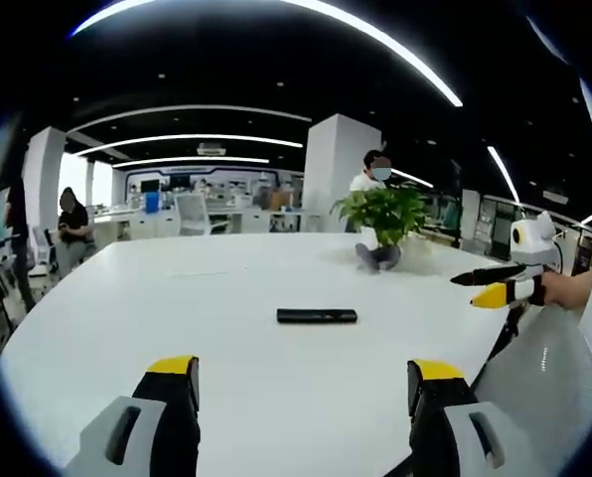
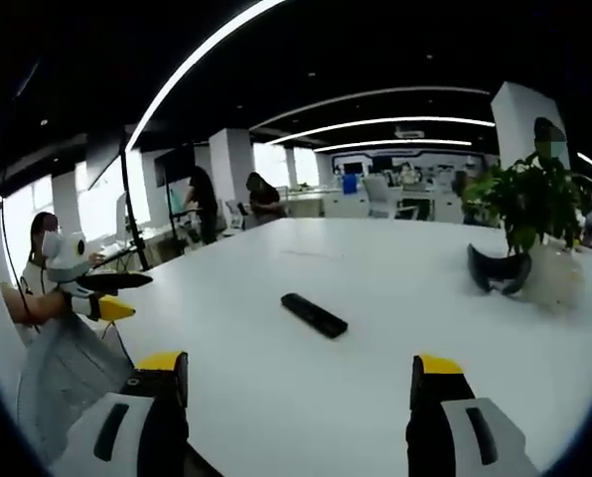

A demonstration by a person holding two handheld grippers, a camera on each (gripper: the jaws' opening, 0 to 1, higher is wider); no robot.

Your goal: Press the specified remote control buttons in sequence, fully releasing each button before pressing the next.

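Note:
A slim black remote control (image 1: pixel 317 316) lies flat near the middle of the white table (image 1: pixel 226 397). In the right gripper view the remote (image 2: pixel 314 314) lies at a slant. My left gripper (image 1: pixel 303 373) hovers over the near table edge, well short of the remote, with yellow-tipped jaws wide apart and nothing between them. The right gripper (image 2: pixel 301 368) stands open the same way, also short of the remote. Each gripper shows at the side of the other's view, the right gripper (image 1: pixel 487 286) and the left gripper (image 2: pixel 127 295), both held off the table.
A leafy potted plant (image 1: pixel 383 214) stands at the far right of the table, with a black curved object (image 2: pixel 495 270) at its base. A person (image 1: pixel 368 177) stands behind the plant. Another person (image 1: pixel 73 224) sits at far desks. A sleeve (image 2: pixel 63 363) shows low left.

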